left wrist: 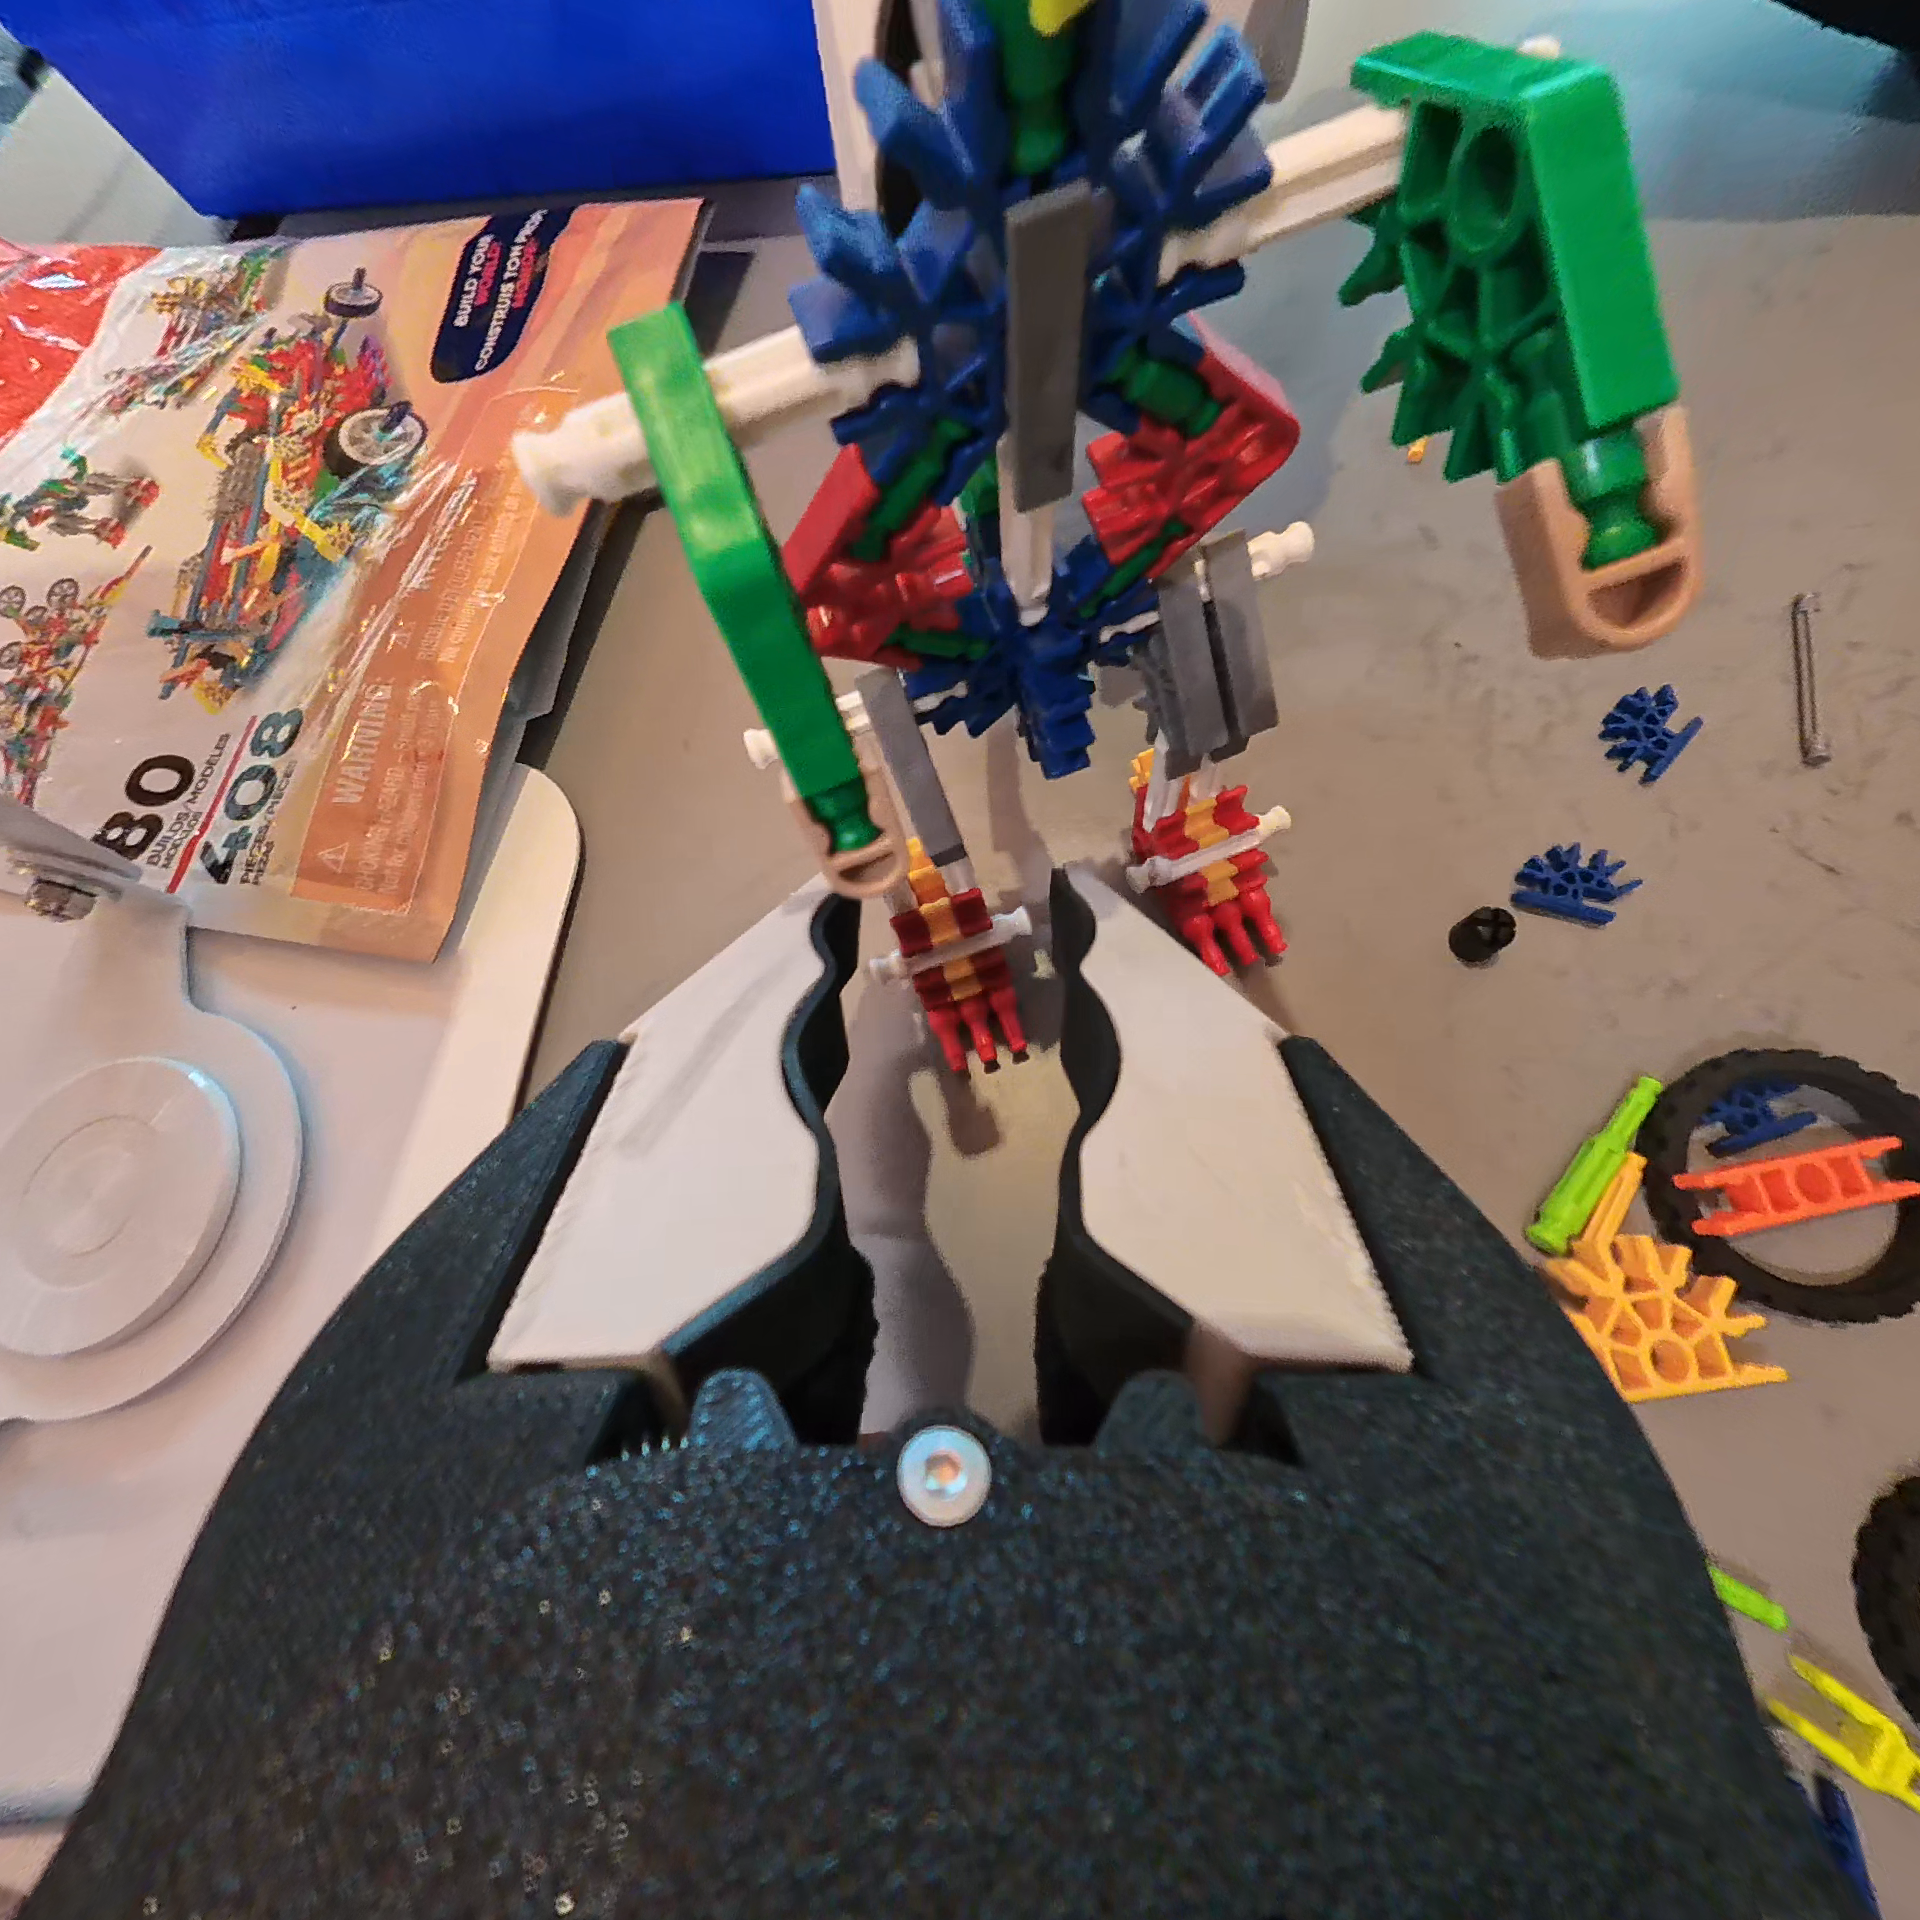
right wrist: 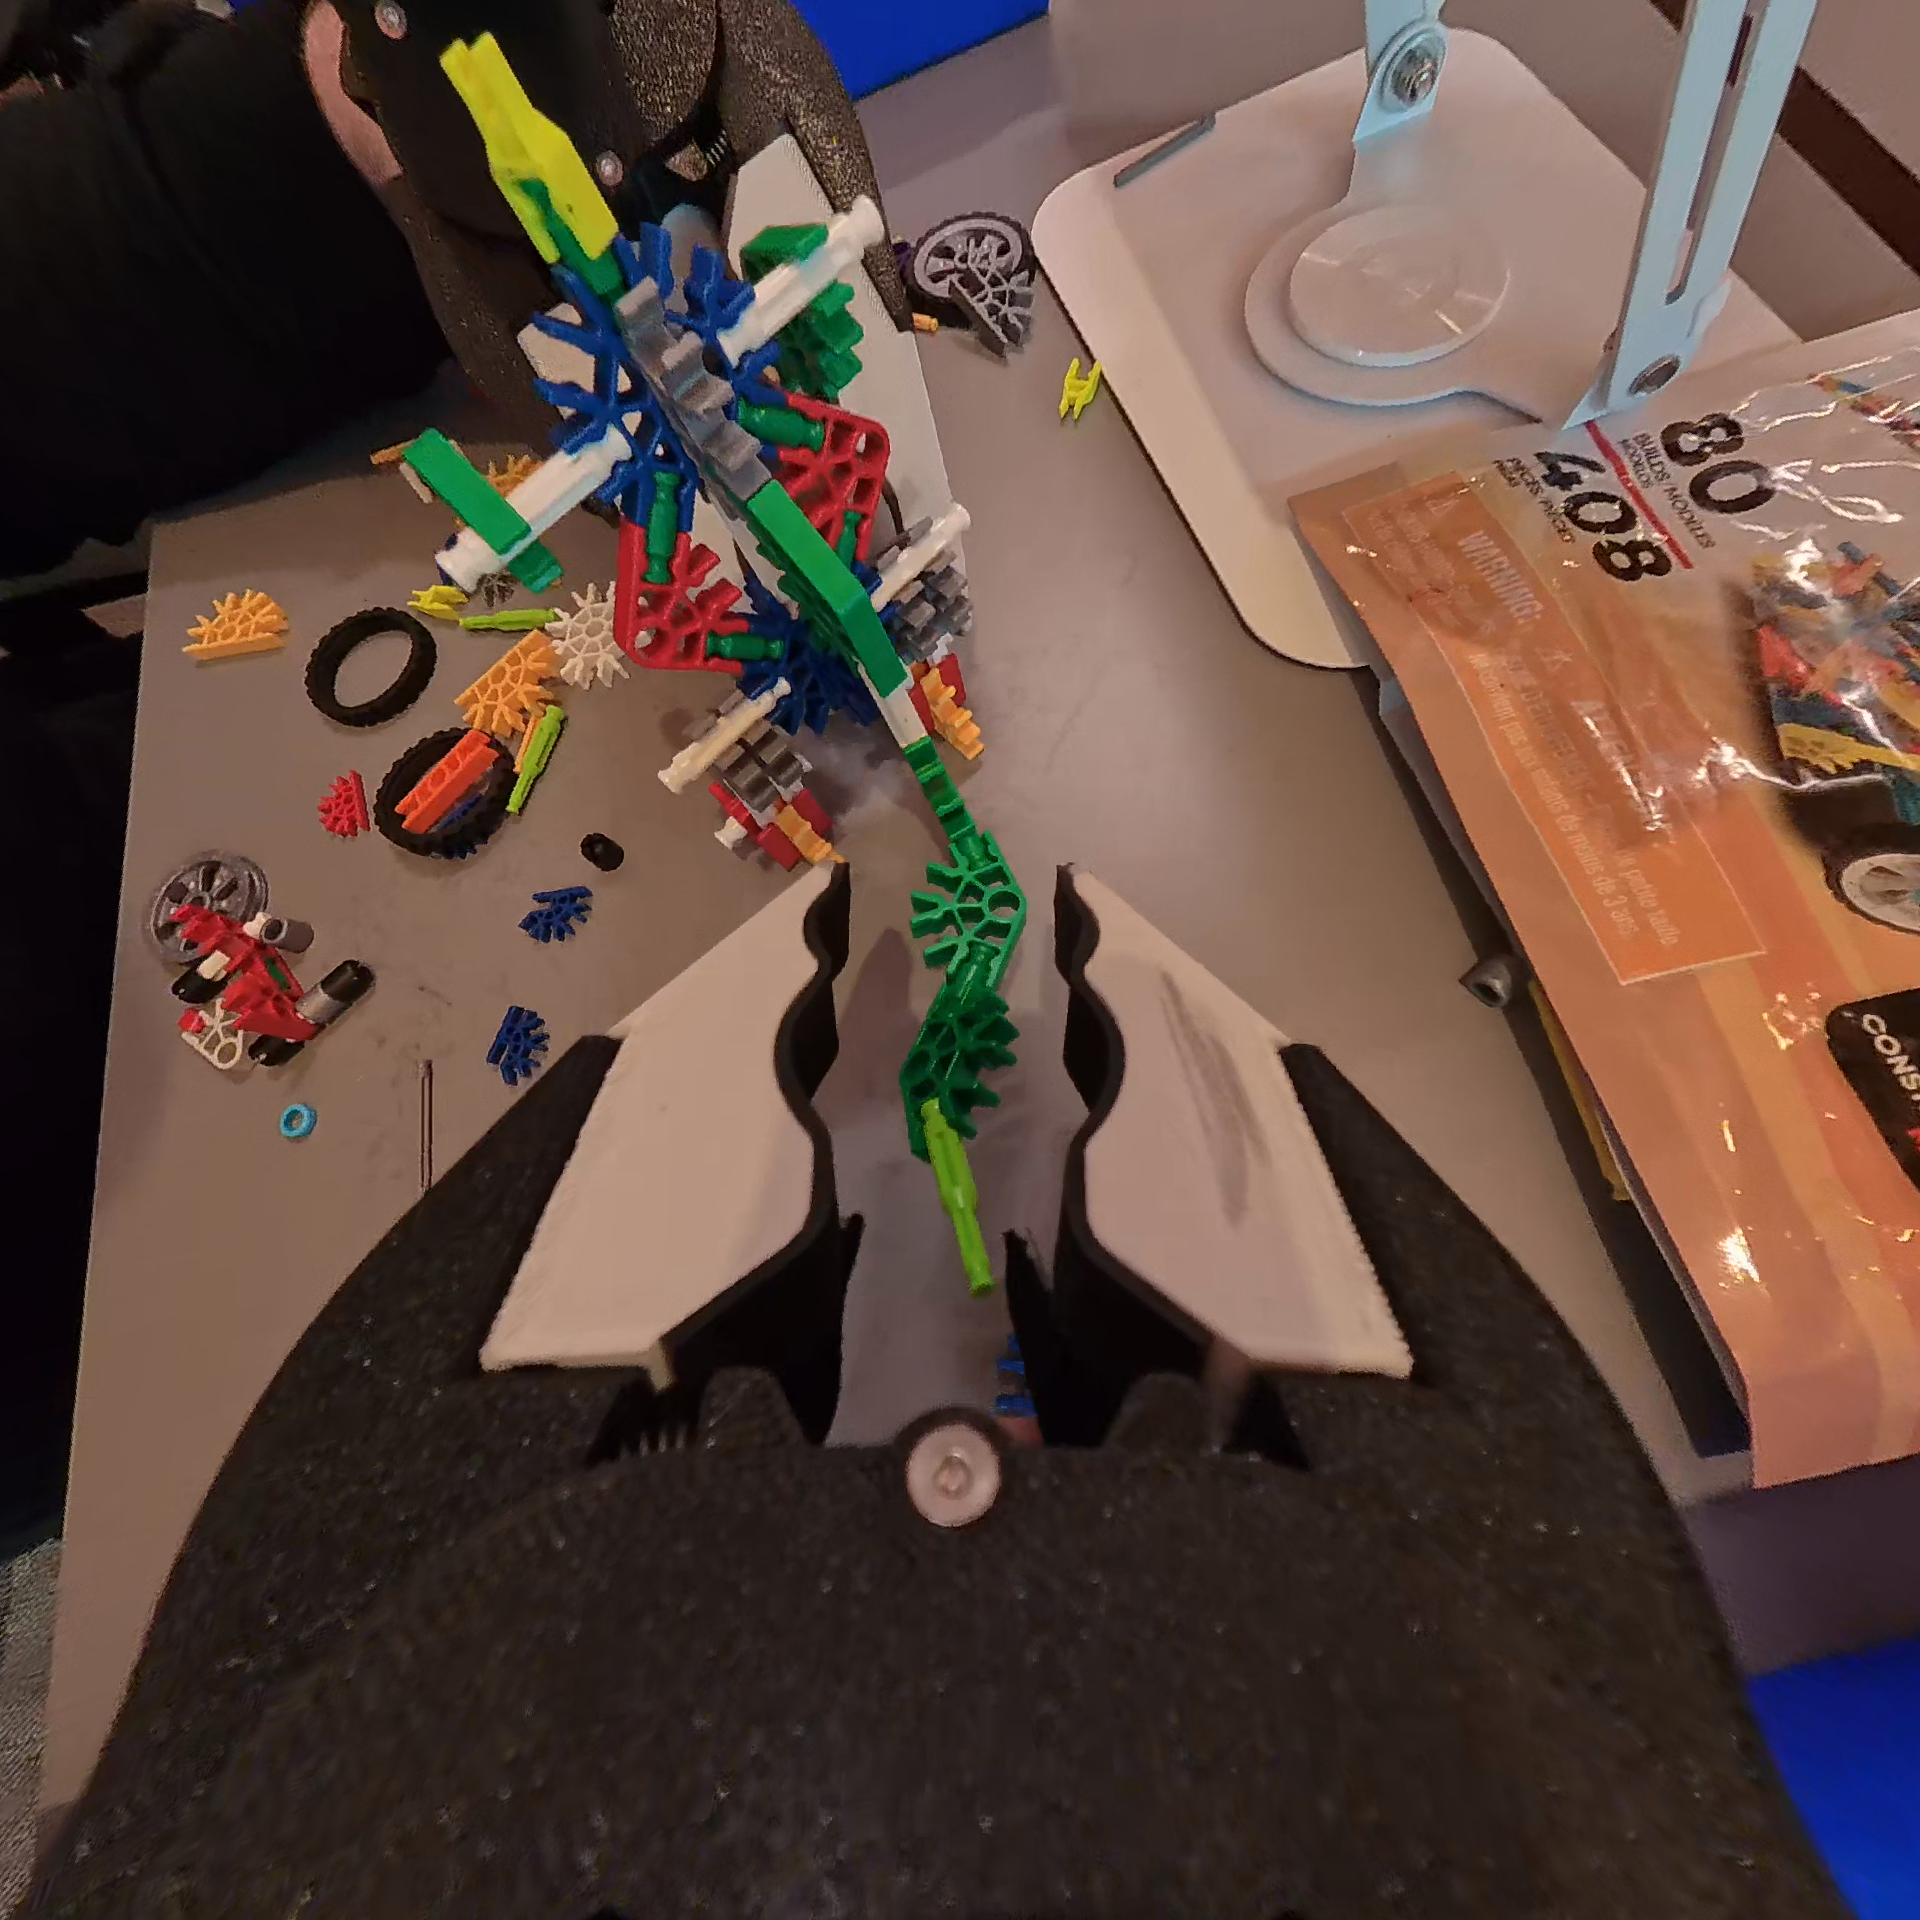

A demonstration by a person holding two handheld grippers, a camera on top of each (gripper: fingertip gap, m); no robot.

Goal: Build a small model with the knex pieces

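Soft, even indoor light with faint shadows on the grey table (left wrist: 1455, 436). Glare streaks the plastic bag (right wrist: 1621, 665). Wide-angle bending and slight blur toward picture edges.

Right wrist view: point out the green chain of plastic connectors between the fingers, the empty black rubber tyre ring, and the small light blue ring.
Green chain of plastic connectors (right wrist: 966, 1023), right wrist view, lower connector.
Empty black rubber tyre ring (right wrist: 324, 681), right wrist view, left tread.
Small light blue ring (right wrist: 297, 1121), right wrist view, its band.
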